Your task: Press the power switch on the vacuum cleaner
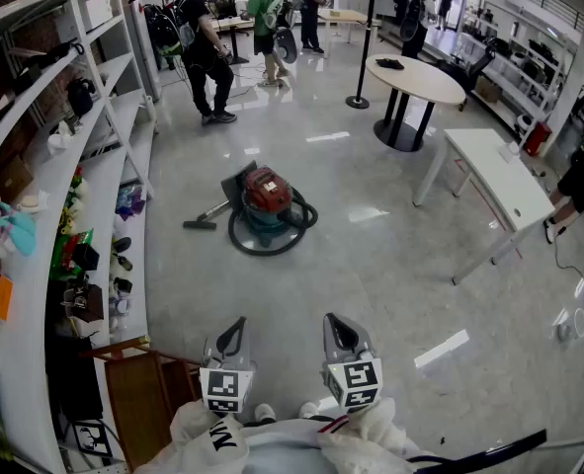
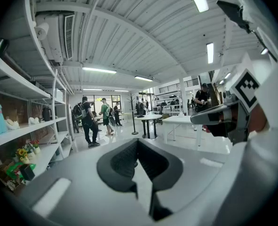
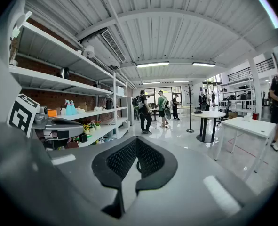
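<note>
One vacuum cleaner [image 1: 268, 194], with a red top and a teal body, is seen on the glossy floor [image 1: 371, 265] near the middle of the head view, well apart from both grippers. One dark hose [image 1: 272, 245] is coiled around its base, and one floor nozzle [image 1: 199, 224] lies just to its left.

Two grippers are held low at the bottom of the head view. The left gripper [image 1: 235, 326] and the right gripper [image 1: 333, 322] are set side by side and aimed toward the vacuum cleaner. Each carries one marker cube [image 1: 224, 388] [image 1: 354, 381].

In the left gripper view, the two dark pads [image 2: 122, 161] are brought together at their tips, and nothing is held between them. In the right gripper view, the two pads [image 3: 122, 159] are likewise met at the tips and are empty.

One white shelving unit [image 1: 94, 176] runs along the left and is filled with small items. Two blue spray bottles [image 3: 69, 108] are seen on it from the right gripper view.

Beyond the vacuum cleaner three people are grouped: one in black [image 1: 201, 52], one in a green top [image 1: 265, 13] and another in black [image 1: 311, 3]. One coat stand [image 1: 361, 47], one round table [image 1: 430, 85] and one rectangular white table [image 1: 499, 176] are placed to the right. A fourth person [image 1: 580, 176] is cut off at the right edge.
</note>
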The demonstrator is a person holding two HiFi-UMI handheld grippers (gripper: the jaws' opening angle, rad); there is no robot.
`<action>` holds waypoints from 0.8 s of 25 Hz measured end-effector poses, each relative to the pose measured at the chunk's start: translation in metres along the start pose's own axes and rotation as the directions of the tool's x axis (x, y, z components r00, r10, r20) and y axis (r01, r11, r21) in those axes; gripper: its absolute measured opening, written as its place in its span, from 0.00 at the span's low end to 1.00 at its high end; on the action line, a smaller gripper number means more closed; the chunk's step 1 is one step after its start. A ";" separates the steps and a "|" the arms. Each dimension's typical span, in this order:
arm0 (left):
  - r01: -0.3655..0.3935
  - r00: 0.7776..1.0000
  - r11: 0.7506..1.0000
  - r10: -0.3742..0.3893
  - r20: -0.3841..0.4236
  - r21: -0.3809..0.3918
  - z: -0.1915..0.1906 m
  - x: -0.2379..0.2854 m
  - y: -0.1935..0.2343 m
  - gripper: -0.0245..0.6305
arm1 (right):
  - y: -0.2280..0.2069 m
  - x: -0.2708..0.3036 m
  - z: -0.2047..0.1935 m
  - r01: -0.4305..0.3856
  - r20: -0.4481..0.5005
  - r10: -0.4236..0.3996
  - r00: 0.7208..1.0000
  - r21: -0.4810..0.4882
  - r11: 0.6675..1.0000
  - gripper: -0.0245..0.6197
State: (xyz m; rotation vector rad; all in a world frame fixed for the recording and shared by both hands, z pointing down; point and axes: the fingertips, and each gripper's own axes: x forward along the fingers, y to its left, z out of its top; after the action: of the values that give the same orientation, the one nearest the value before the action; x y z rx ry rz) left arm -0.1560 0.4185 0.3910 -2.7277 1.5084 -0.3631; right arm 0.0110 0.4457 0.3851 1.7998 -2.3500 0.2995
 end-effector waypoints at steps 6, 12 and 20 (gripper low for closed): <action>0.003 1.000 1.000 -0.003 -0.005 -0.004 0.000 0.003 -0.012 0.04 | -0.010 -0.005 -0.005 0.001 -0.010 -0.001 1.000 0.007 1.000 0.04; 0.000 1.000 1.000 0.000 -0.010 -0.006 -0.001 0.006 -0.017 0.04 | -0.018 -0.009 -0.004 -0.015 0.006 0.014 1.000 0.045 0.999 0.04; -0.010 1.000 1.000 0.010 -0.022 -0.006 0.000 0.009 -0.026 0.04 | -0.028 -0.015 -0.009 -0.026 -0.005 0.026 1.000 0.054 0.998 0.04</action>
State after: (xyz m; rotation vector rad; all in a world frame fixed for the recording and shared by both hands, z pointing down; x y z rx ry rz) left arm -0.1302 0.4251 0.3958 -2.7291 1.5298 -0.3900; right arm 0.0420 0.4549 0.3918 1.7901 -2.3851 0.3749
